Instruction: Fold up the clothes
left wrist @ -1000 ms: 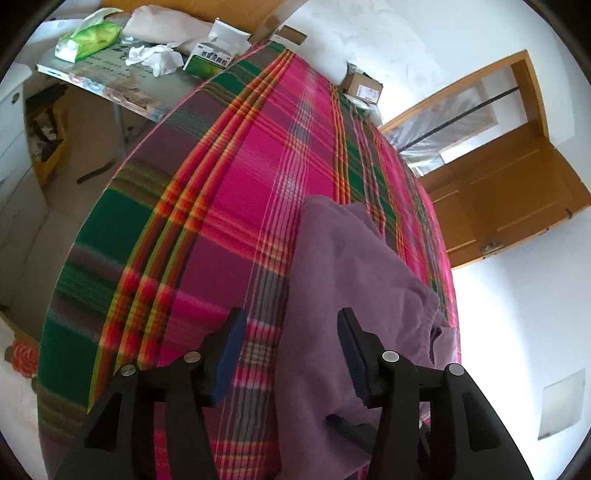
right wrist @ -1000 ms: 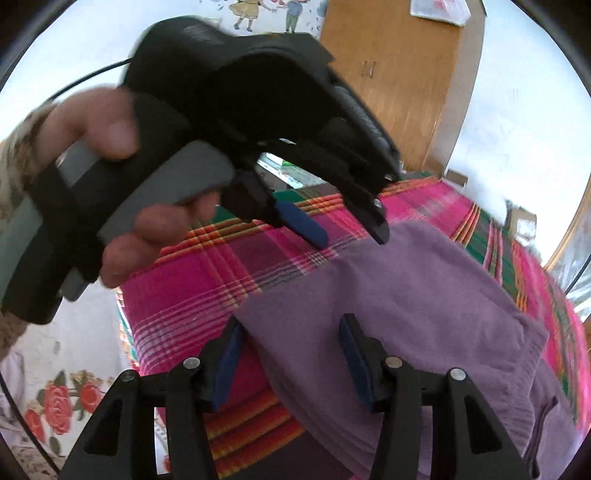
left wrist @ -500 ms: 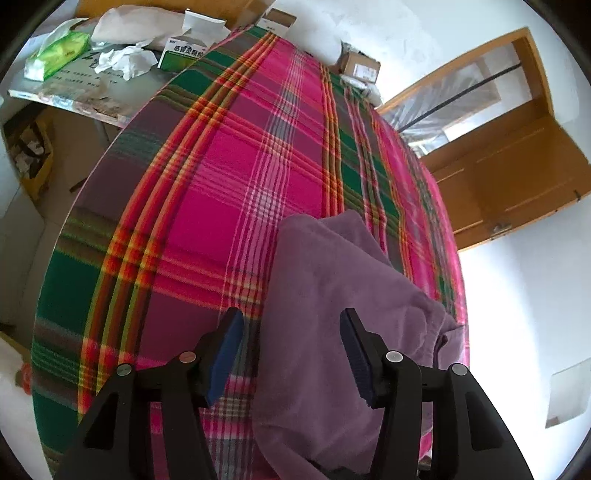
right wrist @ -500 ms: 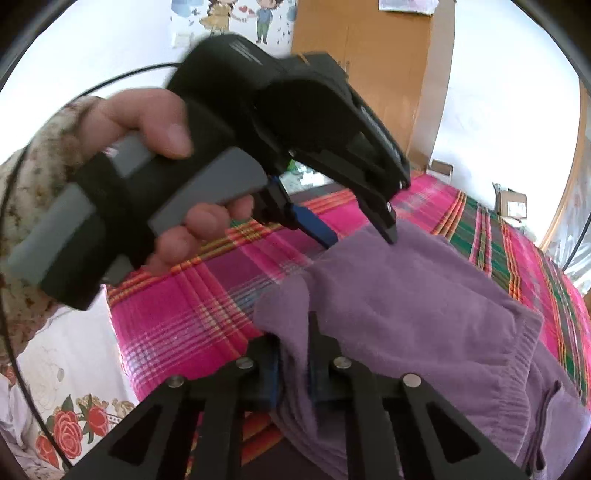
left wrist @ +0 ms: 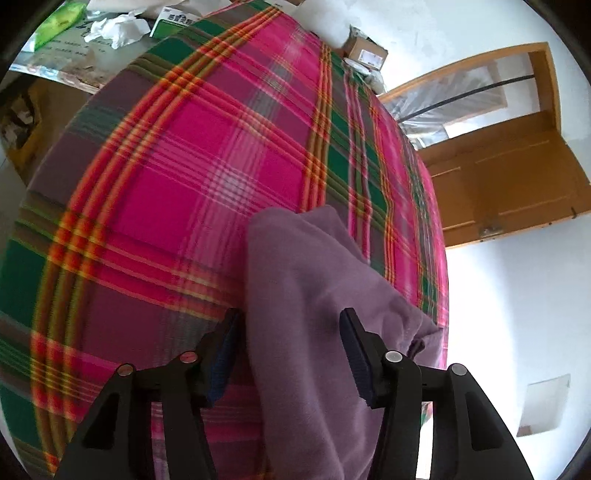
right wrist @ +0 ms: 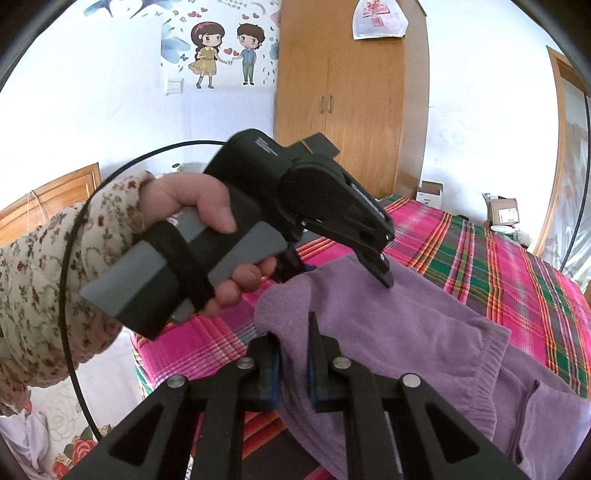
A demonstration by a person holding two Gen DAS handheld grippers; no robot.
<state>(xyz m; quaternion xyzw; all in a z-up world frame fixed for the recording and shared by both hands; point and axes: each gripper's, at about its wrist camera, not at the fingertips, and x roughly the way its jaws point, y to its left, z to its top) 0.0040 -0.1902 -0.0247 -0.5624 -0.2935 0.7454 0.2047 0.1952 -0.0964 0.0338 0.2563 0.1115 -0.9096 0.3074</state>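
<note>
Floral sleeve [right wrist: 44, 266]; black grippers, blue-lined jaws, silver screws.

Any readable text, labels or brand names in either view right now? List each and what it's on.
Nothing reads clearly.
Green-and-white box on the side table: printed characters, too blurred.
Cardboard box beyond the bed: label too small.
Cardboard box by the wall: label illegible.
Left tool housing: small lettering, unreadable.
Red-printed bag on the wardrobe: print blurred.
</note>
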